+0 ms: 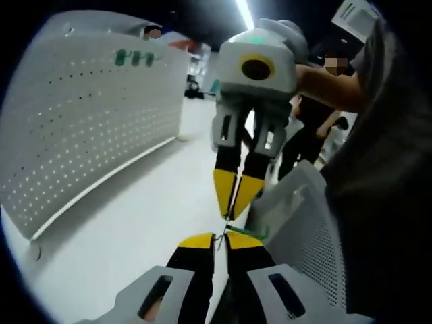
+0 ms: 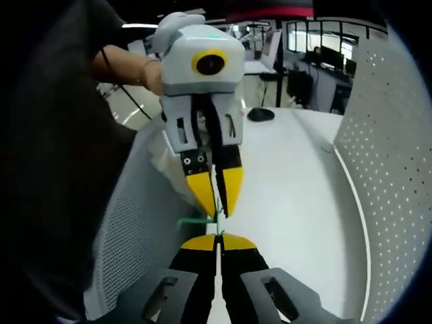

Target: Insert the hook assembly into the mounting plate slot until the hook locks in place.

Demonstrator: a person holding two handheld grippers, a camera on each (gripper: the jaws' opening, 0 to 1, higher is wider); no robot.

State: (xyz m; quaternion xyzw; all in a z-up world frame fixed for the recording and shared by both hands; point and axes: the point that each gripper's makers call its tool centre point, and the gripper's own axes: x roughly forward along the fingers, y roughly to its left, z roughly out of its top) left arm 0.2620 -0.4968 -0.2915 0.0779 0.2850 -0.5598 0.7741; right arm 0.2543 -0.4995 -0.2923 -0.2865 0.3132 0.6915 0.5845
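Jaws of both the left gripper [image 1: 221, 237] and right gripper [image 2: 218, 237] are pinched together on a thin green hook [image 1: 251, 231], tip to tip, just beside a white perforated plate [image 1: 304, 223] above the white table [image 1: 135, 223]

The two views face each other closely, sharing the white table [image 1: 135, 223] and perforated plates [image 2: 395, 155].

We hold both tongs tip to tip: left tongs [image 1: 221, 241] and right tongs [image 2: 217, 241] have their yellow jaws pressed together, facing each other, forearms bare behind them.
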